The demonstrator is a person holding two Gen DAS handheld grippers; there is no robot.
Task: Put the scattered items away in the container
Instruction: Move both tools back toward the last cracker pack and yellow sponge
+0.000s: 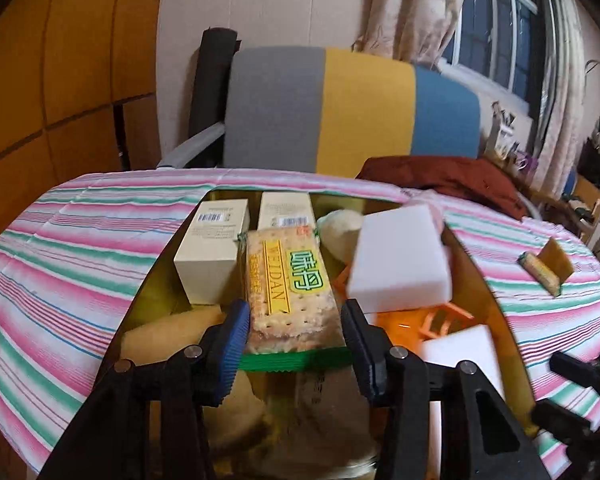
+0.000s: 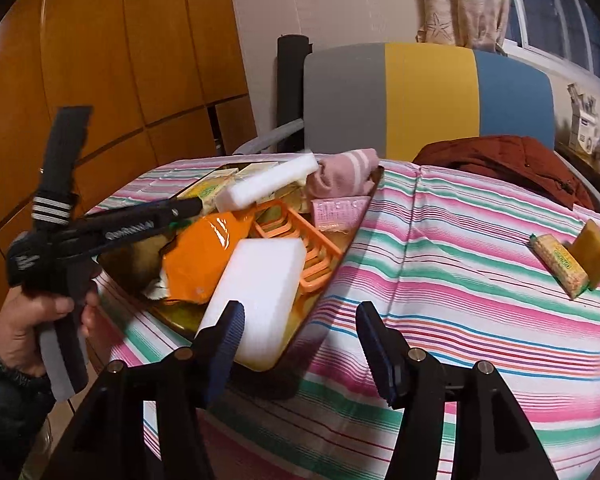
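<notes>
- Cracker packet is seen between the spread fingers of the left gripper, over the container; contact cannot be told.
- Right gripper, jaws apart and empty, should be sent next for the stray packet.

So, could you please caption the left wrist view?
Left tool open around a cracker pack over the filled container.

Glossy orange packet, striped cloth

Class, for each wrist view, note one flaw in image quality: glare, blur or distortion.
Left wrist view: fisheye bends the striped tablecloth edges; the white sponge looks slightly soft. Right wrist view: glare spots on the orange packet; dark corner vignetting.
</notes>
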